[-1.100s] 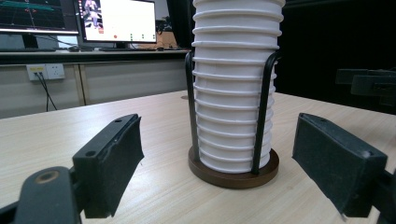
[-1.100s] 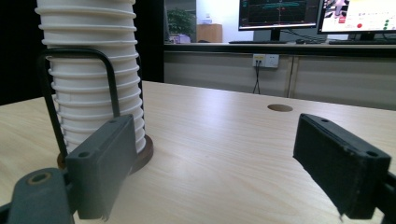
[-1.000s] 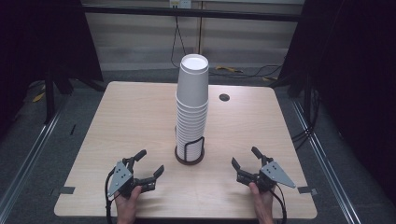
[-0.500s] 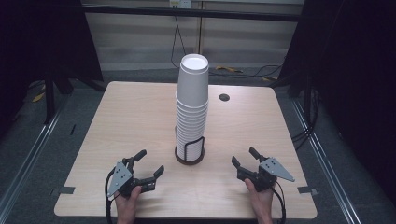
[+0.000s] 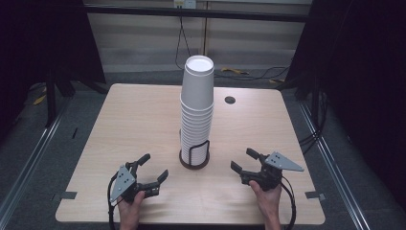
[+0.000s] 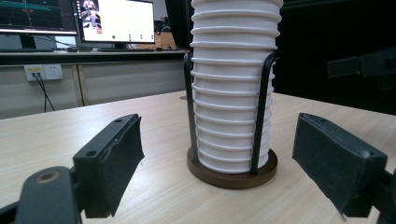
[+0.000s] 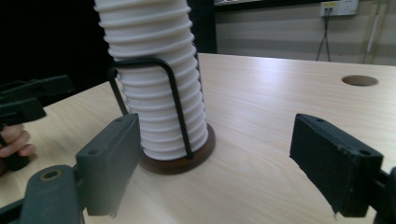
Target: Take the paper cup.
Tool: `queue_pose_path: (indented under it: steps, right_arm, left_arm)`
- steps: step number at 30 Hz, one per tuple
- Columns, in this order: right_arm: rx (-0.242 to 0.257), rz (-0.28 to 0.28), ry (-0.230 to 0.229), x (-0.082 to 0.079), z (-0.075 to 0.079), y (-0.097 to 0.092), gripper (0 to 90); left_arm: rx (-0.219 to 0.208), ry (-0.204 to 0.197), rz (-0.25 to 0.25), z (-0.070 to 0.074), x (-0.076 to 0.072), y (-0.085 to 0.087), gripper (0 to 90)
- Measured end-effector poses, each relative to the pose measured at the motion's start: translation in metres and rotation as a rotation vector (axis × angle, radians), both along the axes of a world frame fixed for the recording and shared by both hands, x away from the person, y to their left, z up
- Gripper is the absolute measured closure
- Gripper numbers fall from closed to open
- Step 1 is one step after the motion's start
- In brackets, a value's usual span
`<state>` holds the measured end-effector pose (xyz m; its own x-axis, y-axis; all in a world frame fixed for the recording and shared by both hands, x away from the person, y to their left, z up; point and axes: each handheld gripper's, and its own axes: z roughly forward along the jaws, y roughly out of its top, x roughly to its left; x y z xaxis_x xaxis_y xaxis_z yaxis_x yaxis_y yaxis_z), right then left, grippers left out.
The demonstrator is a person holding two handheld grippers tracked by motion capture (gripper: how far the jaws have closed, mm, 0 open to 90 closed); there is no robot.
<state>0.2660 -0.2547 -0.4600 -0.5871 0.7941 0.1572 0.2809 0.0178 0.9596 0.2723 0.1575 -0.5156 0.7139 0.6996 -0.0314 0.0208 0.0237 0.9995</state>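
You are facing a tall stack of white paper cups that is standing upright in a wire-and-wood cup holder near the middle of the table, its long axis vertical. The cups are nested upside down, bases up; the holder's black wire loops are rising beside the lowest cups, and its brown round base is sitting flat on the table.

You are holding the left gripper near the table's front edge, jaws spread with nothing between them; the stack is lying ahead of it and to its right. You are holding the right gripper on the opposite side, jaws likewise spread and empty; the stack is lying ahead of it and to its left. Both are standing clear of the holder. The right gripper appears slightly nearer the holder. In each gripper view, the stack is sitting between and beyond the jaws, so a forward, inward reach is bringing either one onto the cups.
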Motion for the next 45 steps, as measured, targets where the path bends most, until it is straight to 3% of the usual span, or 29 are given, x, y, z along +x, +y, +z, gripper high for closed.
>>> queue_pose_path:
  steps: [7, 12, 25, 30, 45]
  right_arm:
    - [0.012, 0.047, -0.022, 0.008, 0.017, 0.006, 16.7]
    - [0.034, 0.084, -0.059, 0.014, 0.037, 0.011, 18.8]
    - [0.027, 0.141, -0.117, 0.027, 0.081, 0.023, 18.9]
    - [0.031, 0.187, -0.107, 0.036, 0.097, 0.029, 18.6]
    - [0.033, 0.247, -0.147, 0.056, 0.149, 0.045, 17.1]
  left_arm:
    - [0.002, -0.002, 0.001, 0.0, 0.0, 0.0, 15.7]
    - [0.0, 0.0, -0.003, 0.0, 0.0, 0.0, 15.7]
    - [-0.003, 0.001, -0.002, 0.0, 0.0, 0.0, 15.7]
    - [-0.004, 0.0, -0.004, 0.0, 0.0, 0.0, 15.7]
    - [-0.004, 0.0, -0.006, 0.0, 0.0, 0.0, 15.7]
